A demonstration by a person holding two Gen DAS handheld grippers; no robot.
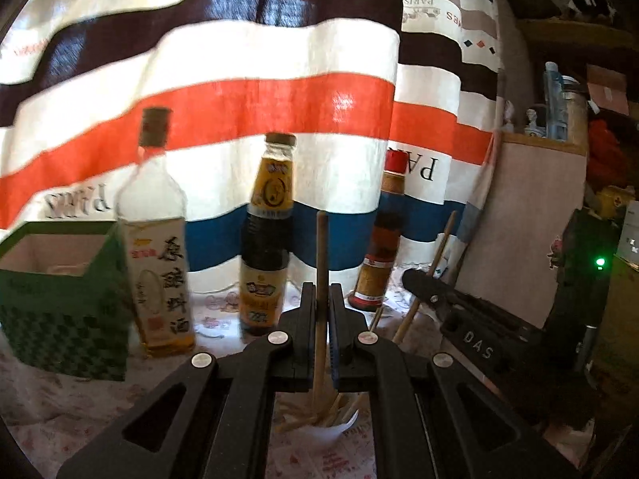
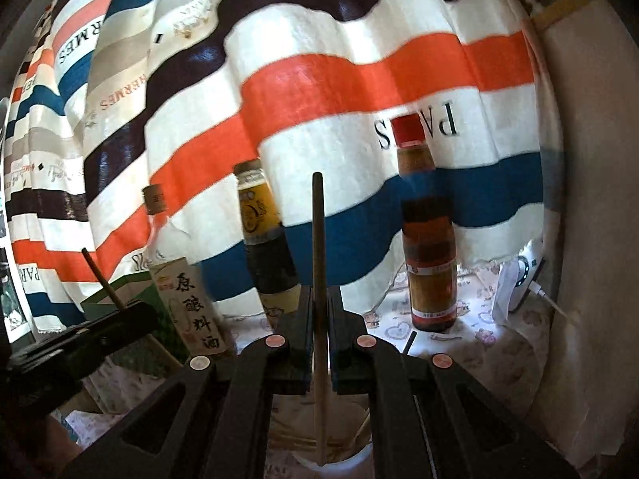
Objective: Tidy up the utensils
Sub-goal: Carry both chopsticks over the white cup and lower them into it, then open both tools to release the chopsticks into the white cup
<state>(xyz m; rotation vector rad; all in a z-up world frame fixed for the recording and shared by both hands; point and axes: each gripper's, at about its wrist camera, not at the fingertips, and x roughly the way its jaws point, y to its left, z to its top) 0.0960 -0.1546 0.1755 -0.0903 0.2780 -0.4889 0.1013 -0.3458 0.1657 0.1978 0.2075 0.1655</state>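
Two tongs: each pinched one chopstick, jaws pressed nearly together on the shaft.
Left tongs (image 1: 322, 311): clamped a pale wooden chopstick (image 1: 322, 263) about mid-length, stick upright, top end above the jaws.
Right tongs (image 2: 319, 315): clamped a darker chopstick (image 2: 318, 239) the same way, upright, lower end hanging over a white cup (image 2: 339, 461).
Remaining sticks: more chopsticks lay fanned in a white cup (image 1: 331, 429) below the left tongs, on the bench (image 1: 60, 407).
Likely destination: green box (image 1: 60, 299) at the left, open on top; a judgement only.
Handling: the sticks looked light, stiff and thin; smooth round shafts could pivot or slip in a flat pinch.
Where to hold: probably near the middle, as here, so neither end swings; a grip close to a tip would likely let it tilt.
Nearby hazards: three bottles, clear (image 1: 153, 235), dark (image 1: 265, 247) and red-capped (image 1: 379, 239), stood just behind and might tip if brushed.
Hidden: the cup's full count of sticks, cut off by the tongs' arms.
Unclear: the box's contents; motion blur softened the labels.
Cropped: the person's hands, not visible.
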